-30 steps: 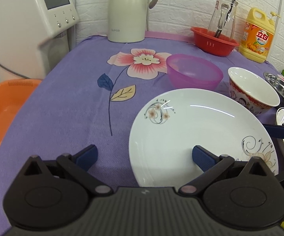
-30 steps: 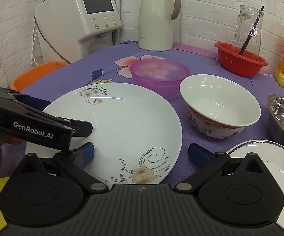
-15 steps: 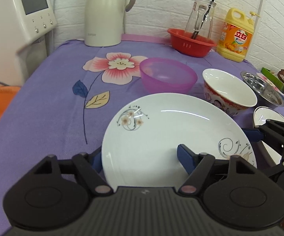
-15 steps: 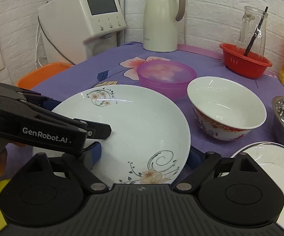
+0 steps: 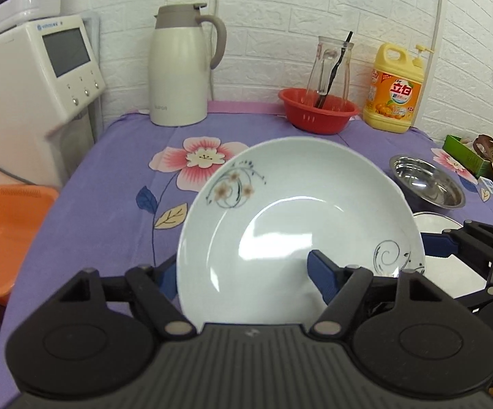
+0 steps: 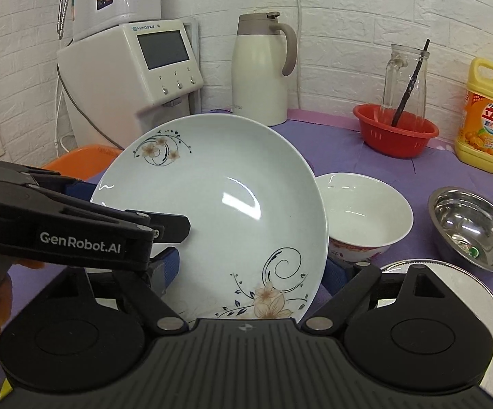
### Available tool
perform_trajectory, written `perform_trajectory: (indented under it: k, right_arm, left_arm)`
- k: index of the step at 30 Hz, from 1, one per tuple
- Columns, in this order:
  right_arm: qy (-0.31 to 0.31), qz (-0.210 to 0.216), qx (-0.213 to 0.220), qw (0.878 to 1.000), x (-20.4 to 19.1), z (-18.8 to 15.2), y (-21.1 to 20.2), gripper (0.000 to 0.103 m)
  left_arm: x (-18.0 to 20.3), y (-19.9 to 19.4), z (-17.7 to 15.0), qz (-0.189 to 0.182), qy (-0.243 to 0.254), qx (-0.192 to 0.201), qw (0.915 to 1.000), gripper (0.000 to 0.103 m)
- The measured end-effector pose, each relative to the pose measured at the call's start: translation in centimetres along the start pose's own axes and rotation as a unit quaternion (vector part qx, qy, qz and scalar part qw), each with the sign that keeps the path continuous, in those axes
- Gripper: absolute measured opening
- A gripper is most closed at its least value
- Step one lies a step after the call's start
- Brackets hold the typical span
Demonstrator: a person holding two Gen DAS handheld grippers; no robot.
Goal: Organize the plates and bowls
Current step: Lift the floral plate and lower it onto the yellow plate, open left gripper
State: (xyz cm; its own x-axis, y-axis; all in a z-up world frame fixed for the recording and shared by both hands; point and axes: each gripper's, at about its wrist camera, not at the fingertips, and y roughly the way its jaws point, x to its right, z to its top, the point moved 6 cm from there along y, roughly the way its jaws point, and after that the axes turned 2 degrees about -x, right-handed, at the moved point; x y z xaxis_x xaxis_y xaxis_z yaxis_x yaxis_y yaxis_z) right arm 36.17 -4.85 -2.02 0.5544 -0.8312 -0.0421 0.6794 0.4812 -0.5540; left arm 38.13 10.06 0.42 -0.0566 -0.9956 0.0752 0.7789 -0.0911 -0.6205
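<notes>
Gripping a glossy white floral plate [image 5: 297,225] at opposite edges, tilted above the purple-clothed table [image 5: 117,170].

The plate is round, shallow and glazed, printed with flower and scroll motifs. The left gripper [image 5: 243,272] is closed on the plate's near left rim: one blue-padded finger [image 5: 321,274] is laid on the upper face, the other is passed beneath. The right gripper [image 6: 251,272] is set at the near right rim, its fingers parted only to the plate's width. A white ceramic bowl [image 6: 365,214] with a red pattern is seen behind the plate, a polished steel bowl [image 6: 475,230] beside it, and a silver-rimmed plate [image 6: 451,286] nearer.
</notes>
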Motion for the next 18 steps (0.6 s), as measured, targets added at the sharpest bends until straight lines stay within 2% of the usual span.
perform_trajectory:
  k: [8,18]
  right_arm:
    - [0.009,0.019,0.007,1.0,-2.4,-1.4,-4.2,0.103]
    - [0.047,0.018,-0.015,0.999,-3.5,-7.6,-7.7,0.103]
  left_arm:
    - [0.6,-5.3,-2.6,0.004,-0.009,0.016,0.9998,0.075]
    - [2.3,-8.1,-9.9,-0.014,-0.026,-0.011,0.9995,0.075]
